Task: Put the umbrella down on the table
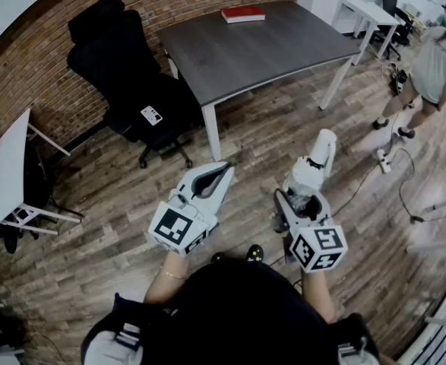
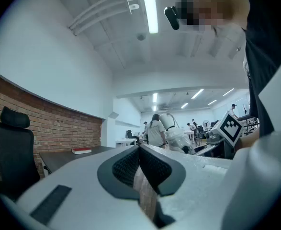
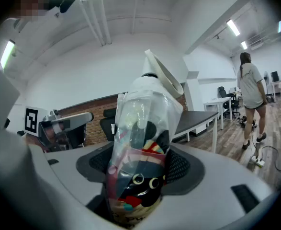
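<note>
No legible text. Print (image 3: 126, 219) on umbrella (image 3: 140, 143) cut off; tag (image 1: 151, 115) on chair (image 1: 124, 74) too small.

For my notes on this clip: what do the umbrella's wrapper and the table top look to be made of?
The wrapper on the umbrella: clear, glossy plastic film; it glints, and the printed fabric shows through. The table top: dark grey and matte, probably wood-grain laminate, going by its faint streaks and lack of shine.

The umbrella (image 3: 139, 143) is folded and wrapped in clear plastic, white at the tip, its dark fabric showing coloured stripes and cartoon eyes. It stands clamped between the right gripper's (image 3: 140, 169) 2 jaws, well apart from the dark, white-legged table (image 1: 260, 48).
</note>
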A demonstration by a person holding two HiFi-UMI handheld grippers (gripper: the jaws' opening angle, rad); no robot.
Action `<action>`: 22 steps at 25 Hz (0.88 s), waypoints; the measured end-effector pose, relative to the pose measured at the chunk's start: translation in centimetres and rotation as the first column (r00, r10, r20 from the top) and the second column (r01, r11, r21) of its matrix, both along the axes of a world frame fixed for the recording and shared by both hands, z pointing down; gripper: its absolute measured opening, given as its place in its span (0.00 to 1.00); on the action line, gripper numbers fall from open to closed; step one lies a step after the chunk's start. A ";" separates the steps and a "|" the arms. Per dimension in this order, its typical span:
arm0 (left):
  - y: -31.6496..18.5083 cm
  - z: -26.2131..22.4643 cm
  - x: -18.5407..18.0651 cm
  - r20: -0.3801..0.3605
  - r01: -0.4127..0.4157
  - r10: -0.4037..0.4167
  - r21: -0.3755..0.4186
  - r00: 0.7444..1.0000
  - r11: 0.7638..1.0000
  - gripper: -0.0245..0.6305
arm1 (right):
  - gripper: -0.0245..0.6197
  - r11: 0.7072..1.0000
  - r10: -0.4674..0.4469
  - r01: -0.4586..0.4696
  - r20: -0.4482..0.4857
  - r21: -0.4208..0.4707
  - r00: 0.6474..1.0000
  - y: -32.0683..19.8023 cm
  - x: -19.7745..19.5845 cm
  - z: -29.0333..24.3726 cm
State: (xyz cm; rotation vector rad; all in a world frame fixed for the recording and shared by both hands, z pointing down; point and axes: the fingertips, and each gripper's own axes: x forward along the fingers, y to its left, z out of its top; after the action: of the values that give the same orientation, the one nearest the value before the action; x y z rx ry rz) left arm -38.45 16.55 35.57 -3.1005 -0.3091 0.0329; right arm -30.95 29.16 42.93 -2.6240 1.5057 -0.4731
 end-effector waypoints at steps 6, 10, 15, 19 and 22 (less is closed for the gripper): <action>0.2 -1.0 1.2 -0.043 -0.025 0.026 0.018 0.999 1.000 0.03 | 0.49 1.000 0.015 -0.015 -0.002 -0.004 1.000 -0.1 0.8 -0.2; 1.1 -0.7 2.4 -0.029 -0.033 0.034 0.013 0.999 0.999 0.03 | 0.49 0.999 0.036 -0.036 0.010 -0.006 0.999 1.2 2.0 0.0; 2.5 -0.4 3.9 -0.016 -0.046 0.046 0.019 0.999 0.999 0.03 | 0.49 0.998 0.059 -0.059 0.010 -0.002 0.998 2.8 3.5 -0.1; 4.0 -1.0 5.4 -0.032 -0.052 0.053 0.022 0.998 0.998 0.03 | 0.49 0.998 0.068 -0.068 0.013 0.005 0.998 4.4 5.0 -0.4; 5.1 -0.9 6.6 -0.028 -0.052 0.053 0.031 0.998 0.998 0.03 | 0.49 0.997 0.080 -0.080 0.012 0.006 0.997 5.9 6.4 -0.5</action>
State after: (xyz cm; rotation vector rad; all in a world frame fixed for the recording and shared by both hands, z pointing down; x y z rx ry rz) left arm -31.90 21.66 34.67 -3.0580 -0.3866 0.0734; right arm -24.58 35.11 42.38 -2.6601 1.3908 -0.4748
